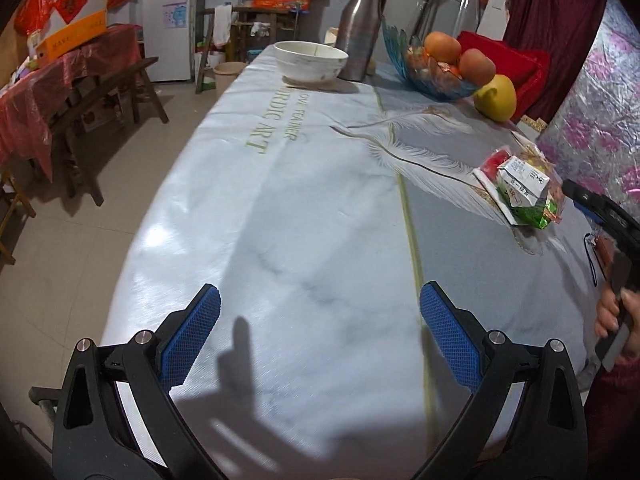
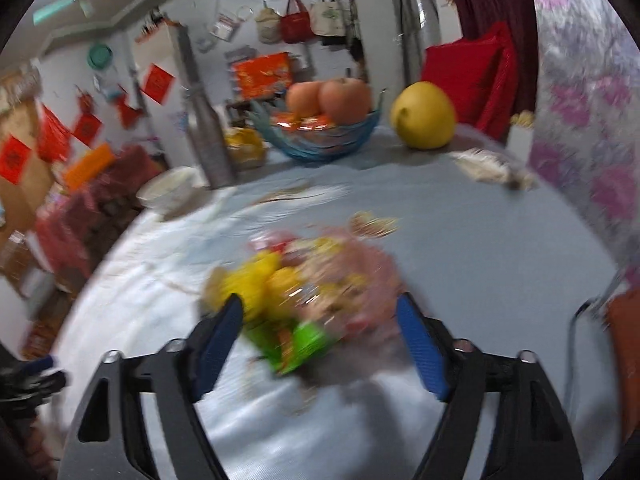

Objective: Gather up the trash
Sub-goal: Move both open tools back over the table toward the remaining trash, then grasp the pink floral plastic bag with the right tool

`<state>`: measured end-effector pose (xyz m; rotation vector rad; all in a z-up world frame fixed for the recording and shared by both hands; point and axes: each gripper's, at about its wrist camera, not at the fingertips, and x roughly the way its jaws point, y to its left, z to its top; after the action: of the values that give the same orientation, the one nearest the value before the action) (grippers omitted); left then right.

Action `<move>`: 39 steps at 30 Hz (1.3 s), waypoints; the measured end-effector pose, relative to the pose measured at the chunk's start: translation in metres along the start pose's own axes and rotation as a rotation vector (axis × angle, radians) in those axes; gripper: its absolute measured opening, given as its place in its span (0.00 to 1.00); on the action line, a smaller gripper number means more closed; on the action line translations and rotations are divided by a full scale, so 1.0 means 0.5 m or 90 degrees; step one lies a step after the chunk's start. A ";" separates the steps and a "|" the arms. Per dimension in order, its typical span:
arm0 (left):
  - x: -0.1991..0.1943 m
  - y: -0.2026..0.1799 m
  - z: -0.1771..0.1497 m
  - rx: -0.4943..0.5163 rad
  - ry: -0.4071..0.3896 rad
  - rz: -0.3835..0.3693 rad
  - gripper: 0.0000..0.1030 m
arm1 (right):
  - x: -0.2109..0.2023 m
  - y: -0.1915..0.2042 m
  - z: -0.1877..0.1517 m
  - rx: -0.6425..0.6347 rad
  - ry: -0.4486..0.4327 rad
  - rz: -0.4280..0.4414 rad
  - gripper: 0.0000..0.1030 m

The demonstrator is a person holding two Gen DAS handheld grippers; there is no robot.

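Wrappers lying in a heap on the tablecloth, both grippers hovering with jaws apart.

The trash pile [image 2: 312, 300] is sitting on the pale tablecloth [image 1: 320, 208], blurred in the right wrist view, its near edge reaching between the blue pads of the right gripper [image 2: 320, 344], which is standing wide and gripping nothing. The left gripper [image 1: 320, 340] is gaping over bare cloth, holding nothing, well apart from the pile. A fruit bowl [image 1: 436, 84] is standing behind.
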<state>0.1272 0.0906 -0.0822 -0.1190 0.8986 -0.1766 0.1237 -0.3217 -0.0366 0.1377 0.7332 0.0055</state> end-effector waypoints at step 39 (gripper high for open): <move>0.054 -0.130 0.031 0.071 0.005 -0.041 0.93 | -0.044 -0.078 -0.036 0.081 -0.036 0.204 0.33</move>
<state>0.1493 0.0221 -0.0819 -0.0439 0.8921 -0.2865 0.0937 -0.3592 -0.0399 0.3747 0.6494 0.2601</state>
